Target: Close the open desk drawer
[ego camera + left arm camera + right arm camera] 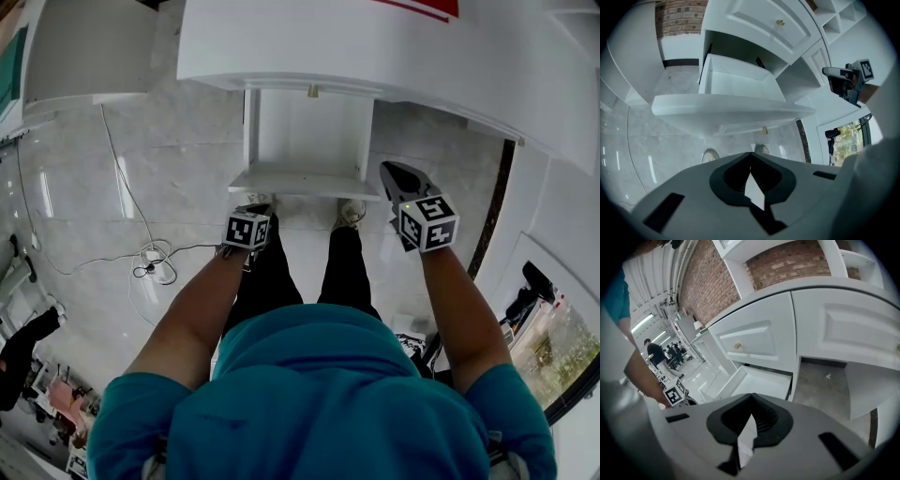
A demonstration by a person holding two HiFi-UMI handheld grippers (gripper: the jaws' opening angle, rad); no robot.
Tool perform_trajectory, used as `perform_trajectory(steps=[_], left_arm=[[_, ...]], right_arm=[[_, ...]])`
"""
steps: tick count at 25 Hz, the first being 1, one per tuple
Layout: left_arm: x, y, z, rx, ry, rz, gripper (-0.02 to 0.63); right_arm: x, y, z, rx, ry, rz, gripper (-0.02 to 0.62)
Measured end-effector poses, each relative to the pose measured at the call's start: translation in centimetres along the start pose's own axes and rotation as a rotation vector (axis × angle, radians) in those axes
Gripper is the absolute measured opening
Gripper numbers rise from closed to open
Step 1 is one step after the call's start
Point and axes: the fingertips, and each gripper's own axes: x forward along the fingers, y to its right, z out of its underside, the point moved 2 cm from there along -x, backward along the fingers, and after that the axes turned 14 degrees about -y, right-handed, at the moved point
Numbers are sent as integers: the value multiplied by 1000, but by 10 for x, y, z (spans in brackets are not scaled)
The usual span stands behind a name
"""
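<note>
The white desk (394, 47) runs across the top of the head view. Its drawer (305, 141) is pulled out towards me and empty; its front panel (305, 181) faces me. My left gripper (261, 208) hangs just below the front's left end, jaws shut on nothing. My right gripper (387, 170) is raised beside the front's right end, also shut and empty. The left gripper view looks up at the drawer front (726, 110) and its brass knob (765, 130) over the closed tips (750, 154). In the right gripper view the open drawer (754, 383) lies beyond the closed tips (751, 397).
A closed drawer (750, 341) with a knob sits above the open one. A cable and power strip (155, 264) lie on the marble floor at left. My shoes (349, 214) stand under the drawer. Another white unit (84, 56) is upper left; people (654, 355) stand far off.
</note>
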Motion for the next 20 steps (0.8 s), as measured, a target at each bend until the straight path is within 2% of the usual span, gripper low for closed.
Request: perform_trajectory(steps=[9,15,20], left_arm=[[11,-8,-19,-54,37,1,15],[9,-4,-39,-48,77,11,15],[6,-7,-50,-105,118,17,15]], right_arm=[[4,3,8,23,0,-5,21],[6,4,11,31,-5,-8,21],[7,2,10,33,0,-17,21]])
